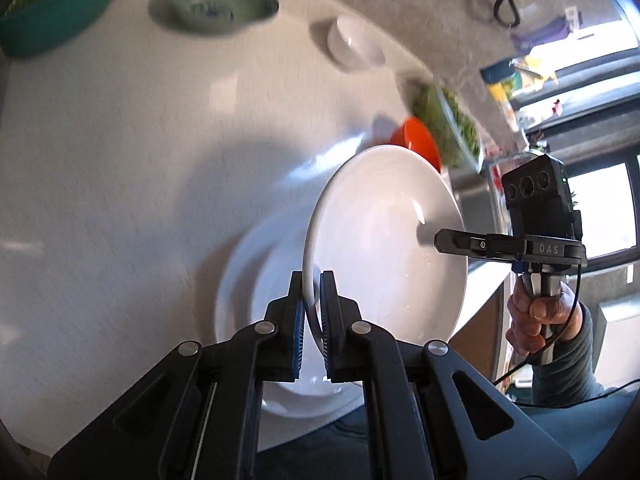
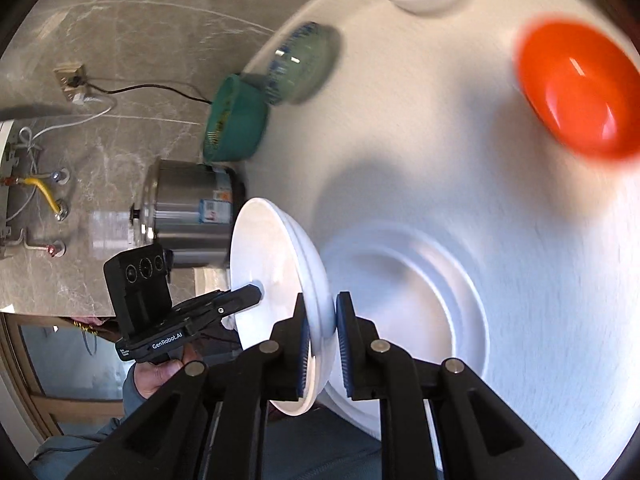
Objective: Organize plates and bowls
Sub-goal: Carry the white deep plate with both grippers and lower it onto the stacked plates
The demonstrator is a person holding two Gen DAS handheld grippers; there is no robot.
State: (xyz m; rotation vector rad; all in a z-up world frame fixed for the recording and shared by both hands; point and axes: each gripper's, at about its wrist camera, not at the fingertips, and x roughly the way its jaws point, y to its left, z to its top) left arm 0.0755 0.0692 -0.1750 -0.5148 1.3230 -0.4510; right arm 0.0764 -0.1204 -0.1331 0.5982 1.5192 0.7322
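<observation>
Plates first: one white plate is up on edge above the bench, over a second plate lying flat. My left tool and right tool each pinch its rim on opposite sides. If either grip slackens, I reckon it drops and chips the plate beneath.

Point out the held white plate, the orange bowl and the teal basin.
held white plate (image 1: 384, 240): left wrist view, middle of its face.
orange bowl (image 2: 576, 88): right wrist view, inside of the bowl.
teal basin (image 2: 240, 120): right wrist view, outer side wall.
</observation>
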